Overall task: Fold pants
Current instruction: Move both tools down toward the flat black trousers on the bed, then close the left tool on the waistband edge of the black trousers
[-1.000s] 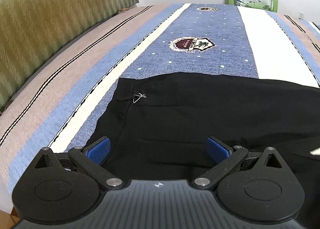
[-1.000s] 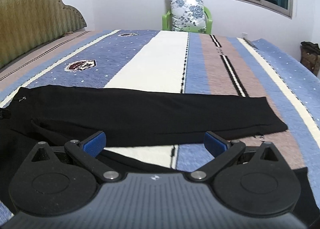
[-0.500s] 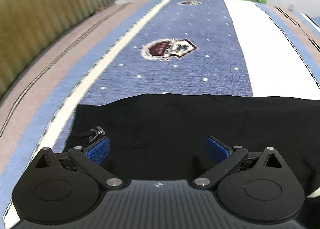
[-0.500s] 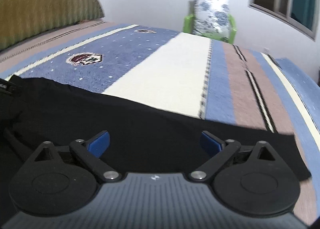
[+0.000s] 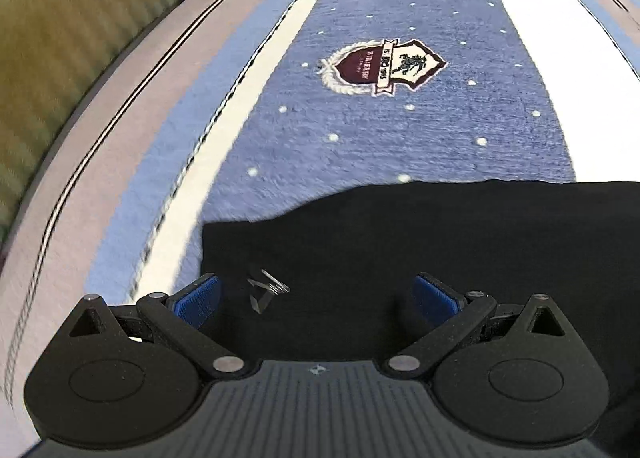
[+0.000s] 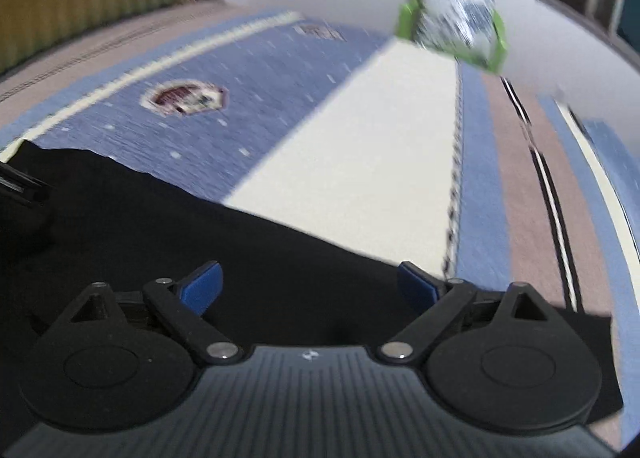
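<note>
Both the left hand-held gripper point(image 5: 316, 294) and the right hand-held gripper point(image 6: 310, 284) stand wide and empty, the right's jaws having just narrowed slightly, above the black pants point(image 5: 440, 242) on the bed point(image 5: 400, 130). Soft, limp cloth: I would pinch the edges.

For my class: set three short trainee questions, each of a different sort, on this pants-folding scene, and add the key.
1. True or false: the left gripper is clamped on the black pants.
2. The small silver logo on the pants lies nearer which blue pad of the left gripper: A left, B right?
3. Fill in: the right gripper is ____ above the pants.

Key: 1 false; 2 A; 3 open.
</note>
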